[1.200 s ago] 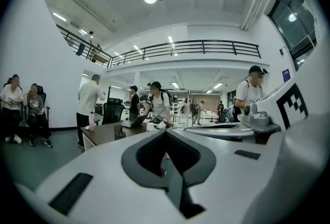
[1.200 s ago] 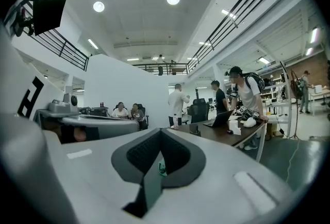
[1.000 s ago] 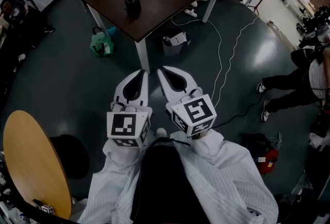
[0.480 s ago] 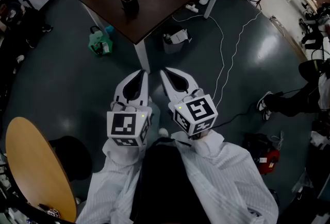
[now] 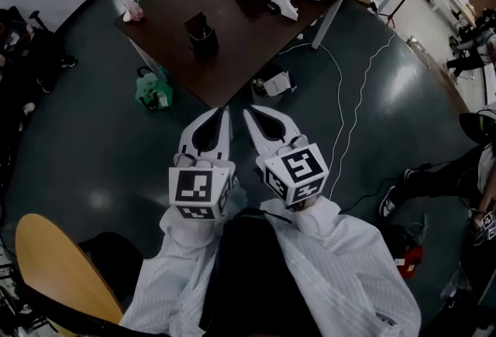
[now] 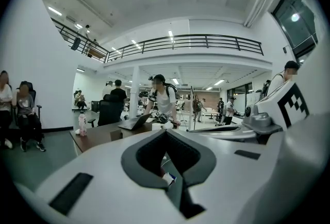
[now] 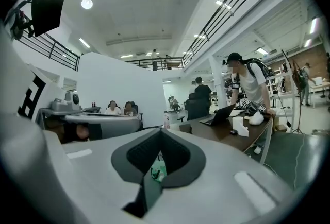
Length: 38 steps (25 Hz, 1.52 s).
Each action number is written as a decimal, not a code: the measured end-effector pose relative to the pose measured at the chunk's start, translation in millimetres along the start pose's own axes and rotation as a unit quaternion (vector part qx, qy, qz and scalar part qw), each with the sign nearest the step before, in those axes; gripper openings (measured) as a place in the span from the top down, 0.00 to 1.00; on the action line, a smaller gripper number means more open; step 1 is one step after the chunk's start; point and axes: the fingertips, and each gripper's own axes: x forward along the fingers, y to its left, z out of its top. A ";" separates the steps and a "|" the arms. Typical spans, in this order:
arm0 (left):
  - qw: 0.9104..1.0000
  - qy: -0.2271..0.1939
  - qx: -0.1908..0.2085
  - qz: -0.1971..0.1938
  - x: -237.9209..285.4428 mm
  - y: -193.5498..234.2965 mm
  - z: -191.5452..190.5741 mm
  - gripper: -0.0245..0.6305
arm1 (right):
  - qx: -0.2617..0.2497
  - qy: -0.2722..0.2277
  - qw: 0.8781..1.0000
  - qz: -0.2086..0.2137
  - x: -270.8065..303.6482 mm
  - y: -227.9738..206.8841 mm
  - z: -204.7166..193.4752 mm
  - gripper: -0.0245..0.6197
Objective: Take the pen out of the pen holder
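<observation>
Drawn nearer to the tabletop (image 5: 248,37) than a second ago. Holds left claw (image 5: 222,112) and right claw (image 5: 249,110) clenched on nothing, side by side. Finds the pen holder (image 5: 201,33) upright on that tabletop, well ahead of both.

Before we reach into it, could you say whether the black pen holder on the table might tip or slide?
The pen holder looks taller than wide and stands alone, so a sideways nudge could probably tip it. It seems small and likely light, so it may slide on the smooth table.
</observation>
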 end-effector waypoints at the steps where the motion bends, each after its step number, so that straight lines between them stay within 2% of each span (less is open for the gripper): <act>1: 1.000 0.002 0.000 -0.001 10.0 10.7 4.0 0.96 | 0.001 -0.001 1.000 -0.002 13.9 -4.7 4.2 0.96; 7: 1.000 0.015 -0.007 0.013 56.5 67.3 15.4 0.96 | 0.011 0.011 1.000 -0.009 81.2 -29.9 12.7 0.96; 11: 0.999 0.031 -0.031 0.008 86.0 87.3 -0.6 0.96 | 0.022 0.026 0.999 -0.009 112.7 -48.5 5.2 0.96; 15: 0.998 0.044 -0.037 0.022 125.2 110.1 -12.6 0.96 | 0.027 0.037 0.999 -0.001 150.8 -77.4 -2.0 0.96; 18: 0.997 0.050 -0.044 0.041 155.9 128.6 -18.9 0.96 | 0.031 0.044 0.998 0.014 182.4 -103.9 -2.1 0.96; 22: 0.993 0.045 -0.065 0.086 204.0 156.2 -18.7 0.96 | 0.022 0.064 0.996 0.065 234.3 -138.8 1.4 0.96; 27: 0.981 0.048 -0.085 0.166 268.9 191.3 -15.2 0.96 | 0.003 0.094 0.986 0.141 293.0 -177.1 12.2 0.96; 32: 0.961 0.058 -0.119 0.241 305.4 215.0 -23.8 0.96 | -0.017 0.130 0.966 0.221 326.7 -203.6 12.2 0.96; 35: 0.950 0.061 -0.131 0.276 312.6 228.5 -28.6 0.96 | -0.013 0.151 0.959 0.239 342.6 -216.7 4.5 0.96; 38: 0.945 0.071 -0.134 0.289 317.5 237.2 -40.0 0.96 | -0.011 0.166 0.955 0.246 352.5 -221.8 -4.2 0.96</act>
